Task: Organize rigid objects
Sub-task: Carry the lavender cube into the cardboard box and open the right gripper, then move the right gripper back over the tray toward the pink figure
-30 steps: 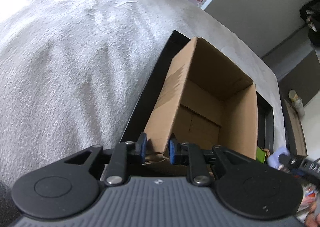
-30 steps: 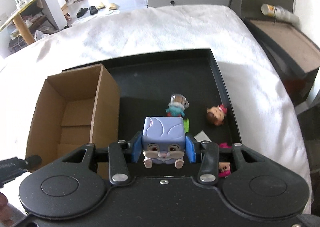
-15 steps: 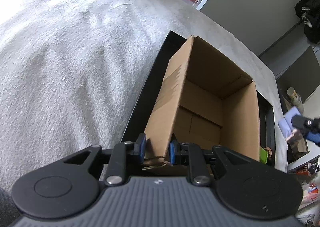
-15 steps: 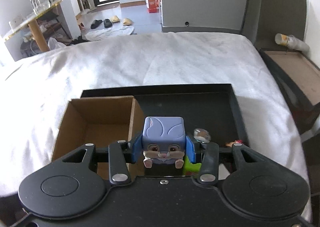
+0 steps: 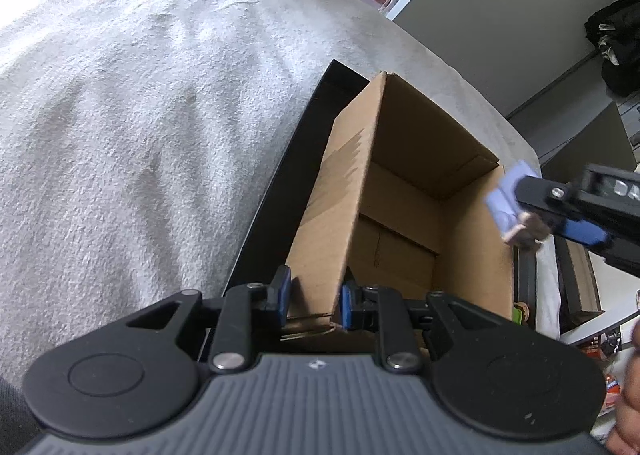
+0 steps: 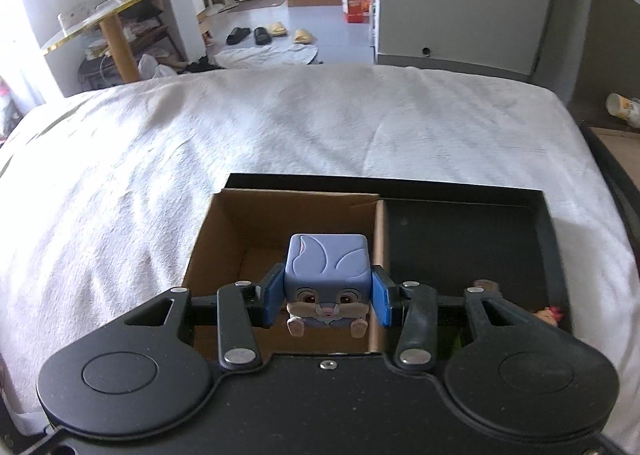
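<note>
Brown corrugated cardboard box [image 6: 240,239]: matt, raw paper edges, creased flaps. Lavender-blue cube-shaped rabbit toy [image 6: 327,275]: smooth moulded plastic, soft sheen, embossed ear lines. Black rectangular tray [image 6: 472,239]: smooth, faintly glossy. White bedspread [image 6: 200,143]: nubby, towel-like cloth. Right gripper [image 6: 326,299]: matt black plastic, blue pads, bright metal rivets. Left gripper [image 5: 314,297]: ribbed grey casing.

Blue rabbit cube [image 6: 326,279] (upright) — above open cardboard box [image 6: 244,231].
</note>
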{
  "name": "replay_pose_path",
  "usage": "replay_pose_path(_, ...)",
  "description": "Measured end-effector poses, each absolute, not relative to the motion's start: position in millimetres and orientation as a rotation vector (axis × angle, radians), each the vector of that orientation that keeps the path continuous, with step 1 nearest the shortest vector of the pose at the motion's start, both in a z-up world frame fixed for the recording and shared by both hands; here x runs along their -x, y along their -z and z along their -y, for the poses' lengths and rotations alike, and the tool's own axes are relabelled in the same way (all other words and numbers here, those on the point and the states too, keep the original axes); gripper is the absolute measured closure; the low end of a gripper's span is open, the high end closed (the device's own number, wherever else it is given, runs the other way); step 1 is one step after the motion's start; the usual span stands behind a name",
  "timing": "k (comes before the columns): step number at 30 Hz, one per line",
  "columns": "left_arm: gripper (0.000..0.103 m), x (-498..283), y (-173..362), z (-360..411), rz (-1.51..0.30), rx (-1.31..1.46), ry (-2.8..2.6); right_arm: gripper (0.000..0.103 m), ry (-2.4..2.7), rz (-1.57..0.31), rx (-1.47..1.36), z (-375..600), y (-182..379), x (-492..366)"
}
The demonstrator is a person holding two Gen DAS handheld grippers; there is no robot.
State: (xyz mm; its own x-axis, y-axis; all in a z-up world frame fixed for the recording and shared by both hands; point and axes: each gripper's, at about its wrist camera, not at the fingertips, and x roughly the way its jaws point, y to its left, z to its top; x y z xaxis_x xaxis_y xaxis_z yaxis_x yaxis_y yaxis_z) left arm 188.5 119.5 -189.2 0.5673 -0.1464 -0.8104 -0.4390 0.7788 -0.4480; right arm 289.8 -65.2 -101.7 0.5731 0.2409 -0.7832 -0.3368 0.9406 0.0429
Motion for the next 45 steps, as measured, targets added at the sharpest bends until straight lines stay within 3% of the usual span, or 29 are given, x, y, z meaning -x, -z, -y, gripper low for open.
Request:
replay_pose_path(16, 0.081, -192.6, 191.4, -121.9, -0.967, 0.686, -0.161, 0.059, -0.393, -0.904, 0.130, 17.2, 108.2, -310.9)
replay_pose_path(17, 0.081, -192.3, 191.5, -122.1, -0.967, 0.688, -0.161, 0.057, -0.398, -0.893, 0.117, 15.7, 105.9, -311.7)
replay_pose_path(19, 0.080, -192.6, 191.5, -121.8, -0.966, 0.686, -0.160, 0.043, -0.405, -0.868, 0.113, 13.5, 100.6, -310.4)
replay_pose_path(26, 0.079, -195.8, 192.3, -122.8, -0.969, 0.711, -0.154, 0.038, -0.399, -0.872, 0.118, 24.1, 93.8, -303.5)
replay_pose_path(28, 0.079, -196.2, 191.3, -121.8, -0.968, 0.705, -0.157, 0.029, -0.394, -0.869, 0.119, 29.7, 91.0, -299.6)
replay_pose_path(35, 0.079, -197.8, 191.2, -122.9, -0.976, 0.713, -0.171, 0.018, -0.342, -0.862, 0.133, 52.3, 86.1, -284.7)
replay_pose_path(39, 0.079, -200.1, 191.2, -123.2, -0.981, 0.713, -0.183, 0.006, -0.318, -0.847, 0.149, 67.0, 82.6, -273.4)
replay_pose_path(45, 0.079, -203.6, 190.1, -122.5, -0.988, 0.706, -0.210, 0.000, -0.279, -0.869, 0.134, 96.9, 80.2, -265.4)
